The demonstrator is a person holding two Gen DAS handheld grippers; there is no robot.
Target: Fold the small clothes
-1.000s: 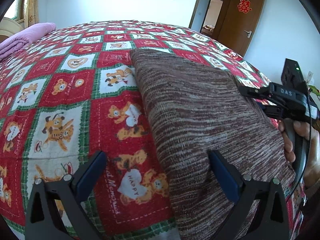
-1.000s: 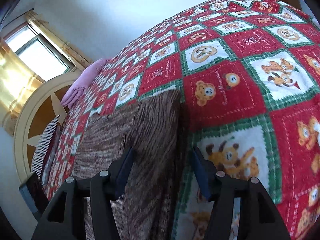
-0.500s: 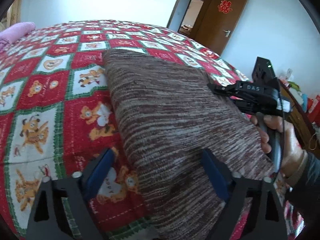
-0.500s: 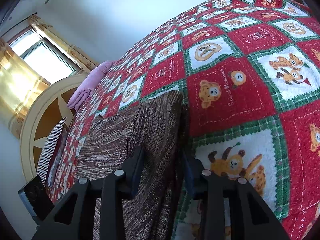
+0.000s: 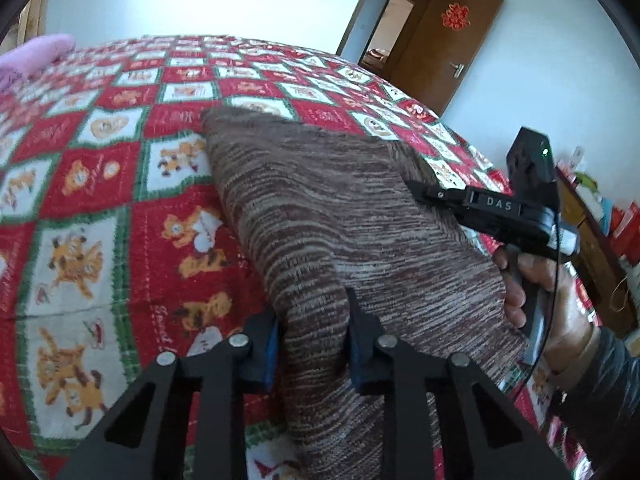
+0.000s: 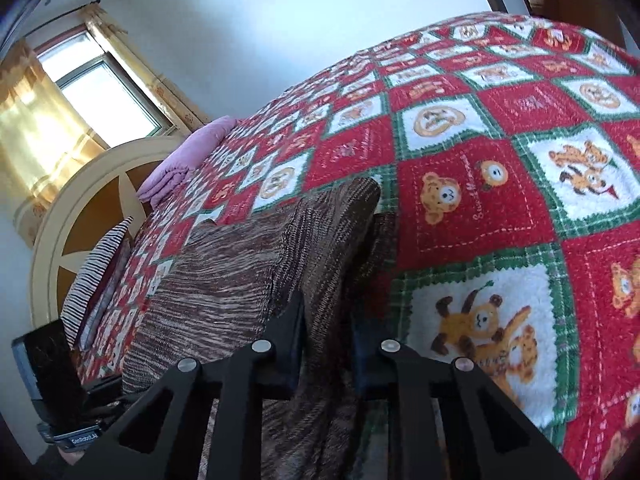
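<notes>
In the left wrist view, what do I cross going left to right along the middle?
Pink blanket → bear quilt → brown knit garment → right gripper, closing on the garment's edge → hand → cluttered sideboard.

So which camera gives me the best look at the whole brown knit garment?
The left wrist view: the brown knit garment lies spread across the bedspread, far edge and both sides visible. The right wrist view shows only its near corner, bunched up between the right gripper fingers.
</notes>
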